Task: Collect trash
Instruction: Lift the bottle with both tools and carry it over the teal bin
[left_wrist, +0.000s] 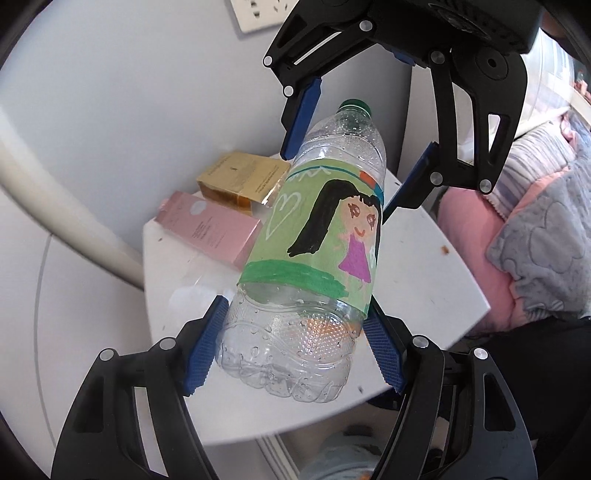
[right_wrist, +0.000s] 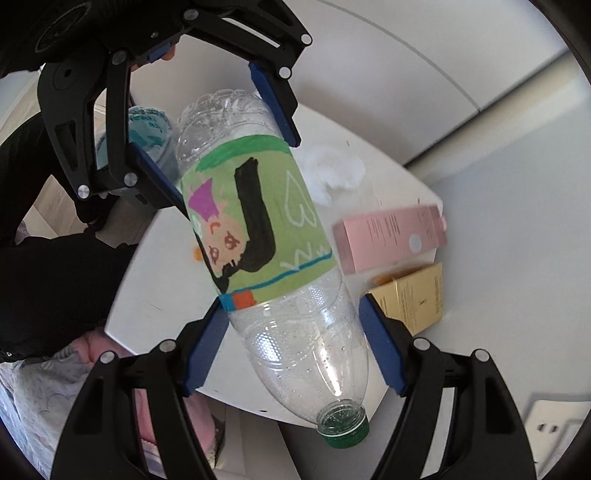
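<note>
A clear plastic bottle (left_wrist: 314, 240) with a green cap and a hand-drawn green label of a girl hangs tilted above the white table (left_wrist: 424, 280). My left gripper (left_wrist: 295, 347) is shut on the bottle's base end, blue pads on both sides. My right gripper (left_wrist: 354, 147) is shut on the shoulder below the cap. In the right wrist view the right gripper (right_wrist: 291, 343) clamps the bottle (right_wrist: 258, 221) near the neck, and the left gripper (right_wrist: 214, 136) holds the far base end.
A pink box (left_wrist: 210, 229) and a gold box (left_wrist: 243, 177) lie on the table's far side; both also show as pink box (right_wrist: 388, 236) and gold box (right_wrist: 413, 295). A white tissue wad (right_wrist: 332, 170) lies nearby. Pink and grey bedding (left_wrist: 535, 229) borders the table.
</note>
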